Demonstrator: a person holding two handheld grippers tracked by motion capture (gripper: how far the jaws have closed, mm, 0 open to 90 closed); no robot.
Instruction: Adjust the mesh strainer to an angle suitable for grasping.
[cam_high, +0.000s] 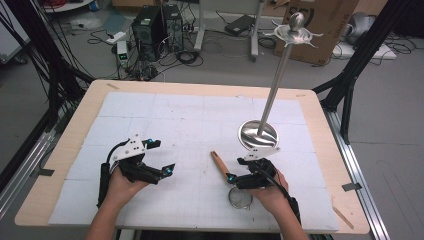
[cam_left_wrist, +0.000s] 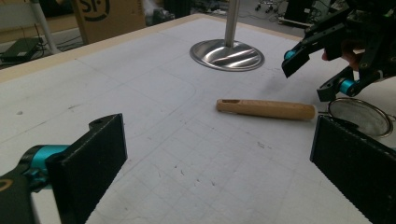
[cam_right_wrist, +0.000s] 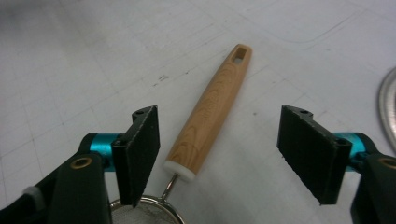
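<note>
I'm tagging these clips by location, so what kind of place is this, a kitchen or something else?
Probably a lab or workshop, not a kitchen. Computer towers and loose cables sit on the grey floor behind the table, a cardboard box stands nearby, and black frame struts flank the table.

My black, teal-jointed right gripper (cam_right_wrist: 219, 154) faces the strainer's (cam_right_wrist: 212, 116) tan wood-grained, white-capped handle; beside it, the stand's (cam_high: 258, 134) shiny silver base.
</note>
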